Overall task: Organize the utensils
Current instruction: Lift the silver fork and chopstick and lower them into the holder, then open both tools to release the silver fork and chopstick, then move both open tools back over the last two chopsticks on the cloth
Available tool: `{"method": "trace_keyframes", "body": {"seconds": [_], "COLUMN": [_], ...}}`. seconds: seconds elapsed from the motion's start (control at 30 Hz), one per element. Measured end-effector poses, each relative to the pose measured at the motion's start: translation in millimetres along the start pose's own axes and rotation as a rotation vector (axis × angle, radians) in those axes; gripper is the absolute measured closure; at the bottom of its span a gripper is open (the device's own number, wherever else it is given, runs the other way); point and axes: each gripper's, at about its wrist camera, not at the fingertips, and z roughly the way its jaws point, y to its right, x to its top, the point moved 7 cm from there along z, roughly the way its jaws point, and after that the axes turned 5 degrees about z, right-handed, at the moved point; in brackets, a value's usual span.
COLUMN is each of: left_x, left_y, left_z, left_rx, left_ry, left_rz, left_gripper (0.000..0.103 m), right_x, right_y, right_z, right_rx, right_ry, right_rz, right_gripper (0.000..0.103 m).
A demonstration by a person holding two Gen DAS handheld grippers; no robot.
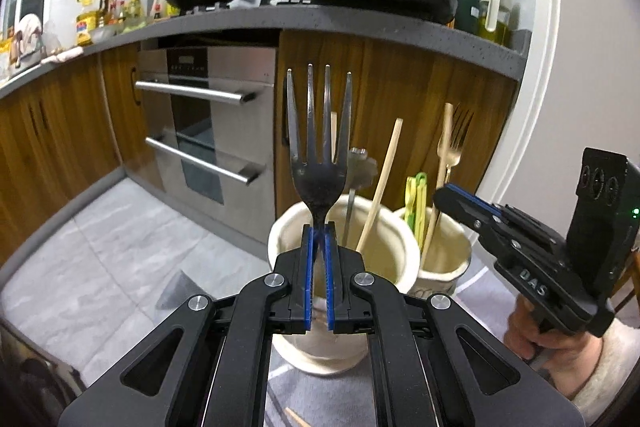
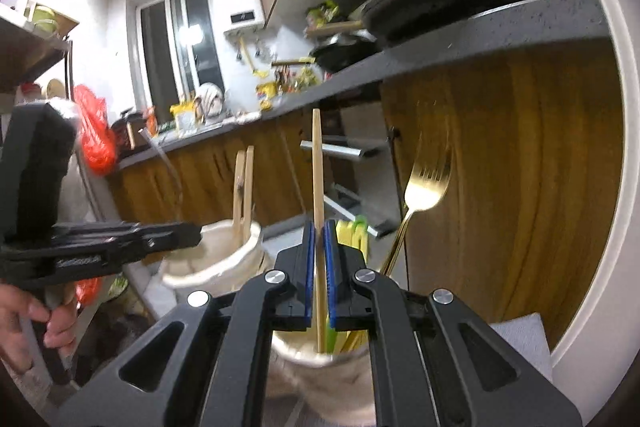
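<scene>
My left gripper (image 1: pixel 319 227) is shut on the neck of a steel fork (image 1: pixel 319 163), tines up, just above a cream ceramic holder (image 1: pixel 282 233). That holder has a wooden chopstick (image 1: pixel 380 187) and a grey metal utensil (image 1: pixel 360 167) in it. My right gripper (image 2: pixel 319 227) is shut on a wooden chopstick (image 2: pixel 317 167) whose lower end dips inside a second cream holder (image 2: pixel 348 387). A gold fork (image 2: pixel 426 187) and green-yellow utensils (image 2: pixel 352 231) stand in this holder. The right gripper (image 1: pixel 444 195) shows beside the second holder (image 1: pixel 456 255); the left gripper (image 2: pixel 192 231) reaches over the first holder (image 2: pixel 216 259).
Wooden cupboards (image 1: pixel 400 99) and a steel oven (image 1: pixel 208 131) stand close behind the holders under a grey counter (image 1: pixel 320 23) loaded with pans. The holders rest on a grey patterned surface (image 1: pixel 328 395). A hand (image 1: pixel 536 331) grips the right tool.
</scene>
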Motion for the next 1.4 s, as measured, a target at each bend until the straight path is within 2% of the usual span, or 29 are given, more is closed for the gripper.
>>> {"method": "trace_keyframes", "body": {"seconds": [0.33, 0.47, 0.57, 0.63, 0.7, 0.77, 0.83, 1.0, 1.23, 1.33, 1.4], "left_x": [-1, 1, 3, 5, 4, 2, -2, -21, -55, -71, -79], "left_y": [7, 6, 4, 4, 4, 3, 4, 0, -4, -3, -2], "left_z": [3, 1, -5, -12, -21, -30, -39, -58, -72, -76, -77], "left_rx": [0.005, 0.005, 0.02, 0.018, 0.025, 0.038, 0.044, 0.086, 0.18, 0.231, 0.256], "left_ry": [-0.018, -0.005, 0.015, 0.033, 0.051, 0.068, 0.081, 0.083, 0.059, 0.047, 0.034], "left_rz": [0.019, 0.009, 0.007, 0.007, 0.009, 0.01, 0.013, 0.007, -0.026, -0.019, -0.022], "left_gripper": [0.096, 0.084, 0.073, 0.07, 0.067, 0.057, 0.053, 0.035, 0.01, 0.007, 0.006], "right_x": [-6, -4, -4, -5, -8, -14, -21, -35, -53, -62, -69], "right_y": [3, 2, 1, -1, -1, -1, 0, 4, 3, 1, 2], "right_z": [5, 3, -6, -15, -25, -37, -48, -73, -94, -100, -108], "right_rx": [-0.033, -0.039, -0.042, -0.047, -0.056, -0.075, -0.092, -0.123, -0.154, -0.169, -0.181], "right_ry": [-0.051, -0.042, -0.036, -0.035, -0.041, -0.053, -0.069, -0.104, -0.15, -0.169, -0.17], "right_rz": [0.001, -0.005, -0.007, -0.012, -0.019, -0.03, -0.036, -0.039, -0.079, -0.1, -0.106], "right_gripper": [0.098, 0.096, 0.085, 0.08, 0.07, 0.063, 0.058, 0.037, 0.019, 0.013, 0.006]}}
